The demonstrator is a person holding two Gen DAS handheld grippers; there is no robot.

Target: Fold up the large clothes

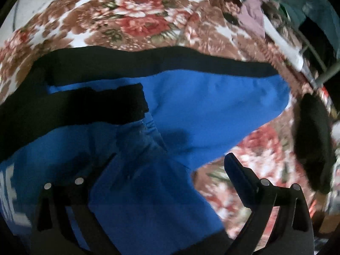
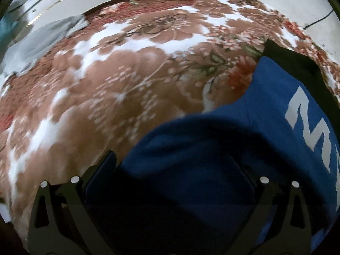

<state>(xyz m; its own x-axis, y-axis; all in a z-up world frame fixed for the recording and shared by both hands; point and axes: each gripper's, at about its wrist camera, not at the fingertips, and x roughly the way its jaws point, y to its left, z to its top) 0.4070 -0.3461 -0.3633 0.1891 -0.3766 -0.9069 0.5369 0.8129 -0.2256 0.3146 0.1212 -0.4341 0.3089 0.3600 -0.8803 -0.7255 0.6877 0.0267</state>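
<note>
While a brown, red and white floral plush blanket (image 2: pixel 127 89) covers the whole bed, a large blue fabric garment with black bands and white lettering (image 1: pixel 212 106) lies spread across it. Pink and white crumpled clothes (image 1: pixel 255 14) sit heaped at the blanket's far edge. Left gripper (image 1: pixel 170 165) angles down over a blue fold, jaws wide apart, nothing pinched. Right gripper (image 2: pixel 180 165) hovers low over the garment's rounded edge, jaws spread wide; grip on cloth: cannot tell.
</note>
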